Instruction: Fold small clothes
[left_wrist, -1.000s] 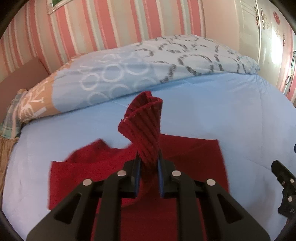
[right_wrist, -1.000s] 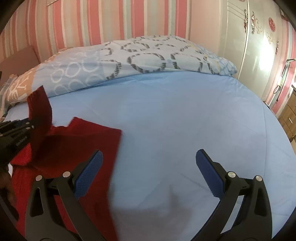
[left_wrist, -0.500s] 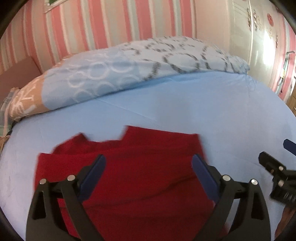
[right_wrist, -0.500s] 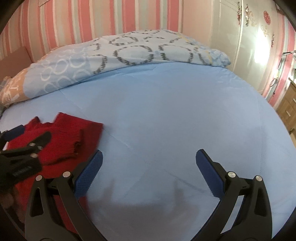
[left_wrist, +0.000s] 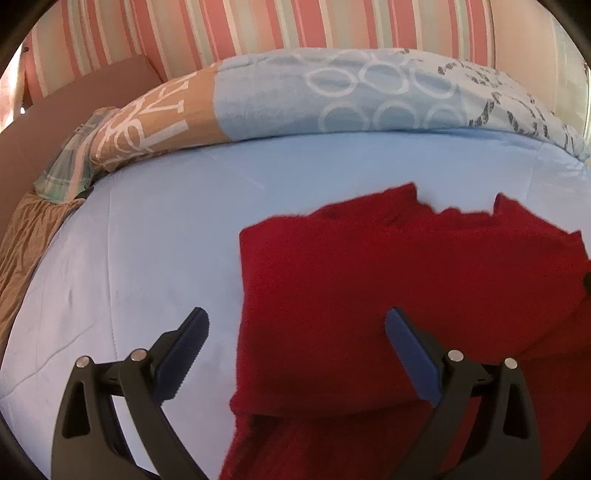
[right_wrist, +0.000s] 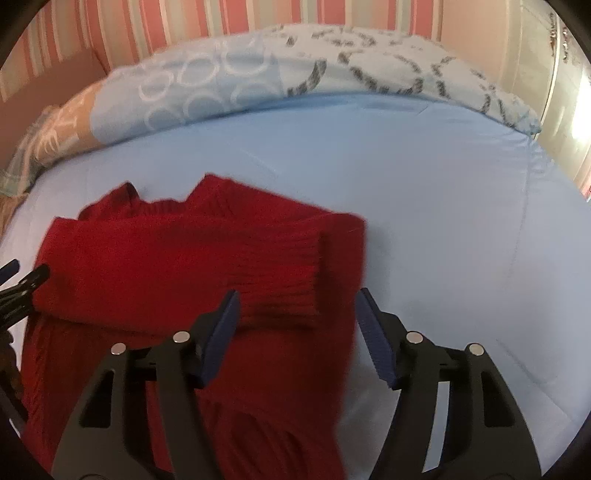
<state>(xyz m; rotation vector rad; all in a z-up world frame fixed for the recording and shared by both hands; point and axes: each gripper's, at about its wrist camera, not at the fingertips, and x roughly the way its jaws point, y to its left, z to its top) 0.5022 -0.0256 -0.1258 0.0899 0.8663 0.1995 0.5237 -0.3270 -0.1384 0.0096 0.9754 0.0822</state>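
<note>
A red knit sweater (left_wrist: 388, 280) lies on the light blue bed sheet (left_wrist: 147, 236), with a sleeve folded across its body. My left gripper (left_wrist: 295, 347) is open and empty, its jaws straddling the sweater's left edge. In the right wrist view the sweater (right_wrist: 177, 266) shows its ribbed cuff (right_wrist: 295, 284) folded over near the right edge. My right gripper (right_wrist: 297, 332) is open and empty, just above that cuff and right edge. The left gripper's tip (right_wrist: 22, 288) shows at the left of the right wrist view.
A rolled blue duvet with ring patterns (left_wrist: 351, 96) lies along the far side of the bed (right_wrist: 424, 177). A tan patterned pillow (left_wrist: 155, 114) and checked cloth (left_wrist: 70, 170) lie at the far left. A striped wall (left_wrist: 258, 26) stands behind. White wardrobe doors (right_wrist: 569, 110) stand at the right.
My left gripper let go of the raised sleeve, which now lies flat on the sweater, and moved to the sweater's left edge. My right gripper moved left over the sweater's right edge.
</note>
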